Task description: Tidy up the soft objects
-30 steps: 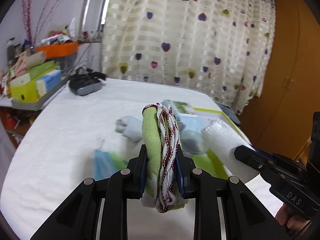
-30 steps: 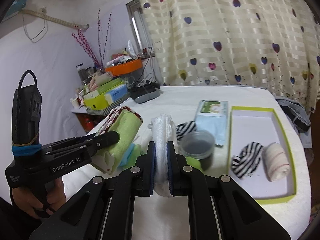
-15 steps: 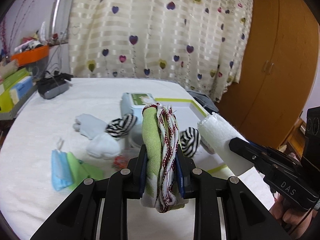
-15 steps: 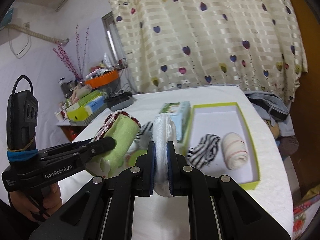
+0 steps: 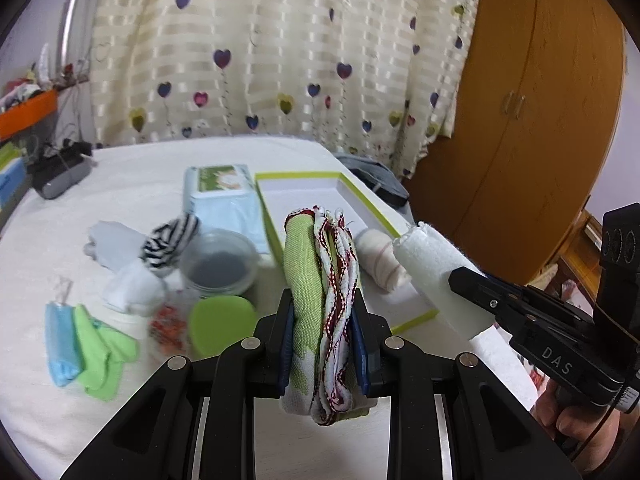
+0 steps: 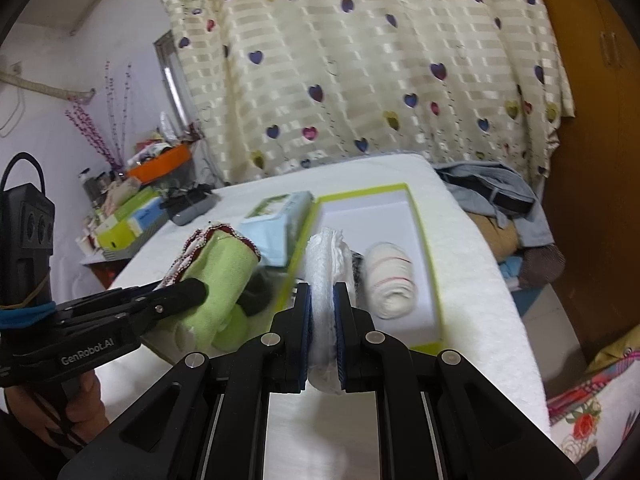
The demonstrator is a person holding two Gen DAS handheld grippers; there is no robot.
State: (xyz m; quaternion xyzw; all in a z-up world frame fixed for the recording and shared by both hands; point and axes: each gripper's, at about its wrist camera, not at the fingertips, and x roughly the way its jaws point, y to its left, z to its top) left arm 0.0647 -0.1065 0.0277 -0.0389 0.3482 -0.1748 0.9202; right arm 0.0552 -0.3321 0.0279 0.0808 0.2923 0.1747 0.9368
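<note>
Over on the left, blue and green socks lie on the white table. The left gripper, marked "GenRobot.AI", is clamped tight on a rolled green cloth with red-and-white trim. Beyond it sits the lime-edged box with a rolled cream sock inside. The right gripper, lettered "DAS", pinches a rolled white cloth just above the box's near edge.
</note>
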